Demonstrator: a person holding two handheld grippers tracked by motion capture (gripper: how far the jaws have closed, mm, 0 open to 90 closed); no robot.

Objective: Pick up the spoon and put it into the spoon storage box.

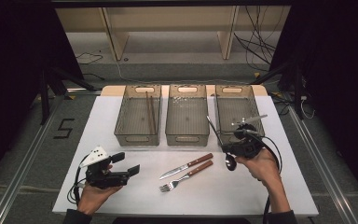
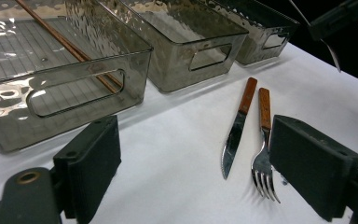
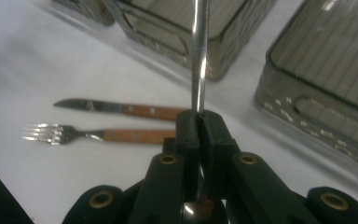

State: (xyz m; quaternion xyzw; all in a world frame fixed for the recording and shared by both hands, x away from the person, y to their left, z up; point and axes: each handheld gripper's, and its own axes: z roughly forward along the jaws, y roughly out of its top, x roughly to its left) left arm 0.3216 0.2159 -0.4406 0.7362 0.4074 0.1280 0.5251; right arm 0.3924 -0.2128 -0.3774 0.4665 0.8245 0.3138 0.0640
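Clamping tight, the right gripper [image 1: 233,151] had its jaws pressed together on a metal spoon [image 3: 199,56], bowl hanging below the hand, handle slanting up toward the gap between the middle bin [image 1: 187,135] and the right bin [image 1: 261,119]. The spoon was off the white table [image 1: 135,186], in front of those bins. Over on the other side, the left gripper [image 1: 127,164] sat low with jaws spread wide and nothing between them. A knife [image 1: 186,166] and fork [image 1: 185,176] lay side by side between the hands; chopsticks [image 1: 150,112] rested in the left bin [image 1: 121,126].
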